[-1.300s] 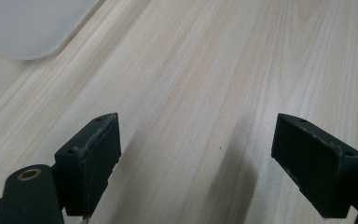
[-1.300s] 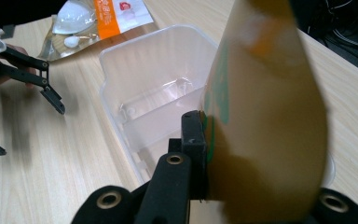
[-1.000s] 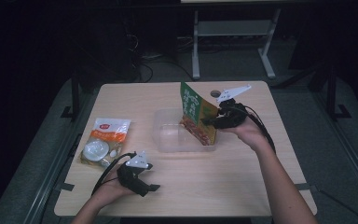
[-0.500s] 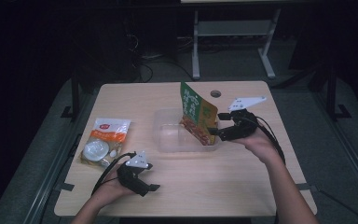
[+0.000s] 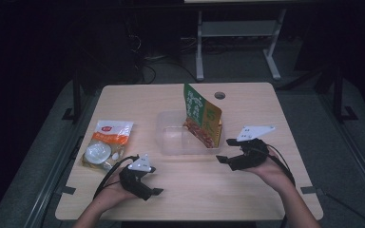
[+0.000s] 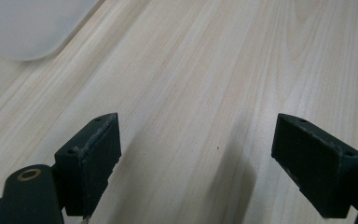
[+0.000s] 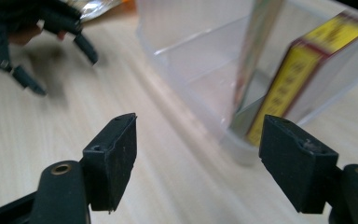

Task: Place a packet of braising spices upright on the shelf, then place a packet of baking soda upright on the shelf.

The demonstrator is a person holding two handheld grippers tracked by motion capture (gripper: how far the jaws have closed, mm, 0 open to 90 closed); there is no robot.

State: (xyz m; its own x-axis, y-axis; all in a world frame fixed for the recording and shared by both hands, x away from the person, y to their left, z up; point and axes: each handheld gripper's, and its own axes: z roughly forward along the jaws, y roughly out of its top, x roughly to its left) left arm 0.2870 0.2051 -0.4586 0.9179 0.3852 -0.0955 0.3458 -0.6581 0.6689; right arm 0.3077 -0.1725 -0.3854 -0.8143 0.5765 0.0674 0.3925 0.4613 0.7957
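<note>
Inside the clear tub (image 5: pixel 171 142), the light, stiff snack box (image 5: pixel 202 120) is leaning; the right hand-held gripper (image 5: pixel 224 159), jaws just spread and empty, is sitting beside it, and the box's narrow edges look the best hold.

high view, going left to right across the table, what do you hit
orange snack bag → left gripper → clear plastic bin → green and orange packet standing in the bin → right gripper

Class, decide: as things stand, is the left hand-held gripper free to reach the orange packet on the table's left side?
Probably yes: the left hand-held gripper is open and empty, and bare table lies between it and the orange packet.
</note>
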